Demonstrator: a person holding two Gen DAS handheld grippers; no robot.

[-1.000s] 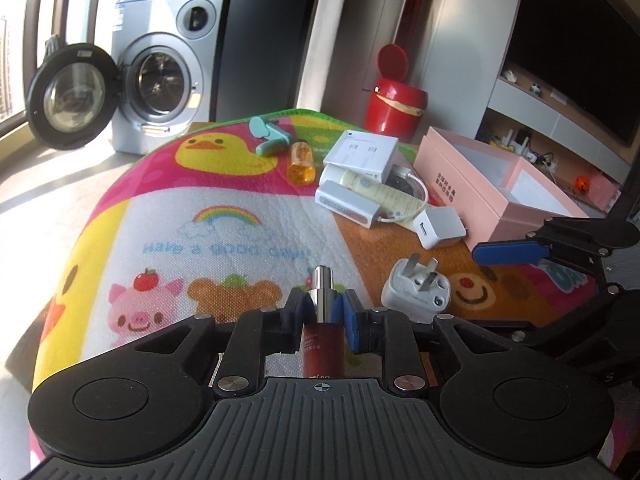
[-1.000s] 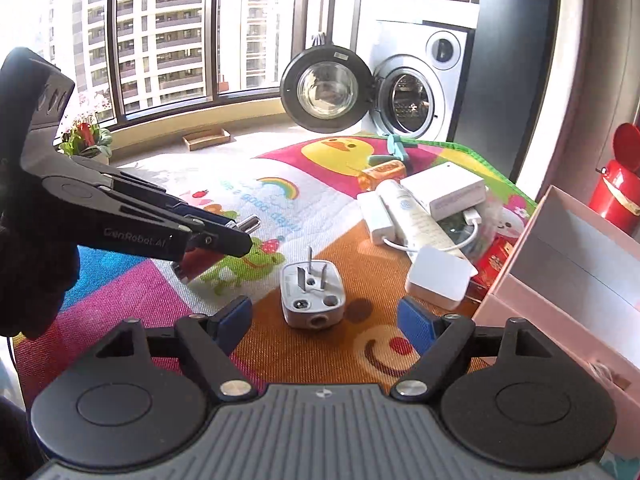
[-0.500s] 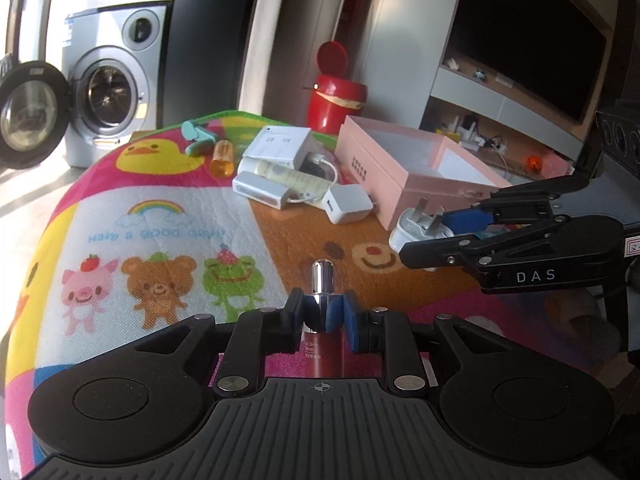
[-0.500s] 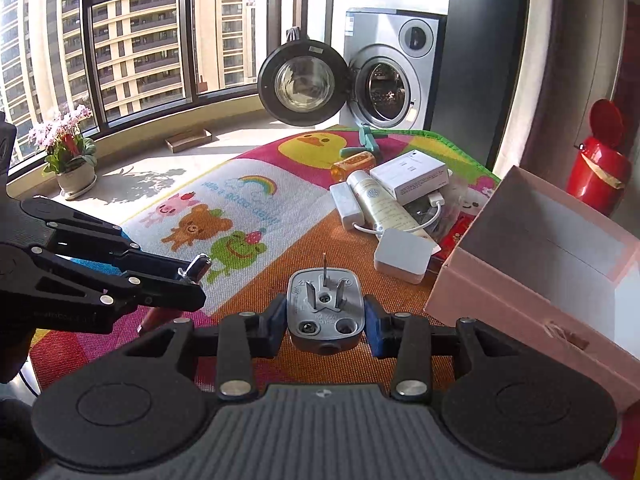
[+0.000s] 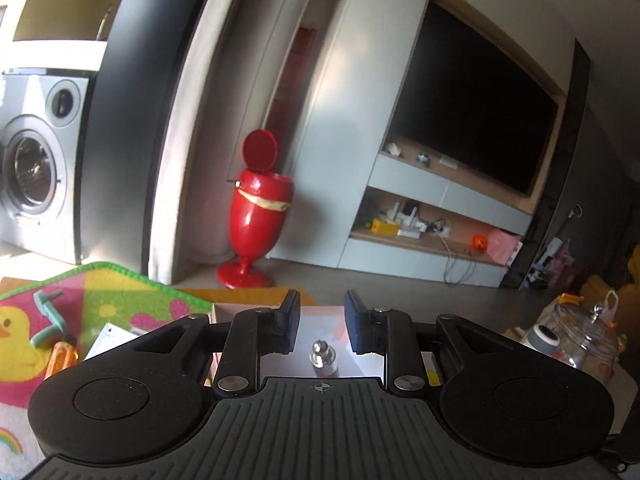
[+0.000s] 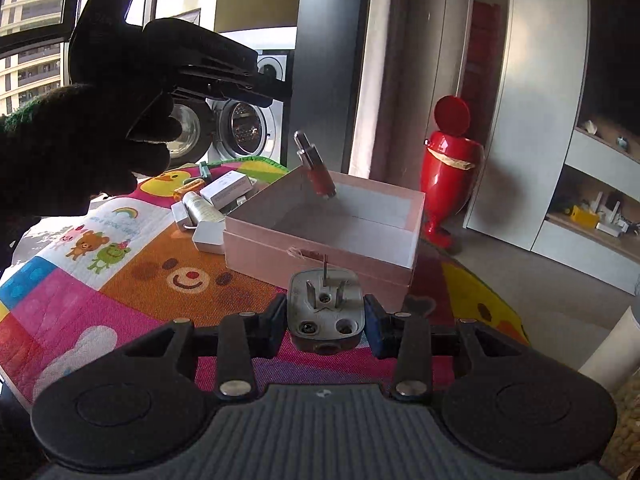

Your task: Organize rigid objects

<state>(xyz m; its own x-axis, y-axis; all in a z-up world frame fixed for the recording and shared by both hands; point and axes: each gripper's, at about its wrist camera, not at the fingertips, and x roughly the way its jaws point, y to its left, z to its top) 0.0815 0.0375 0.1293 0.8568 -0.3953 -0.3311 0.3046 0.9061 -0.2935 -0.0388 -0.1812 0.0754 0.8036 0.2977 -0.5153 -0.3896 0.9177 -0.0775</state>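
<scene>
Pink box (image 6: pixel 320 232) at mid-frame is receiving its first piece, a red bottle (image 6: pixel 316 168) dropping from the left gripper (image 5: pixel 319 322) whose jaws are opening, while the right gripper (image 6: pixel 326 320) clamps the grey plug (image 6: pixel 325 308) and several items (image 6: pixel 212 196) wait on the mat (image 6: pixel 120 280).

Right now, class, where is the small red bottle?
In the right wrist view, the small red bottle hangs tilted in mid-air over the pink box, below the left gripper.
</scene>
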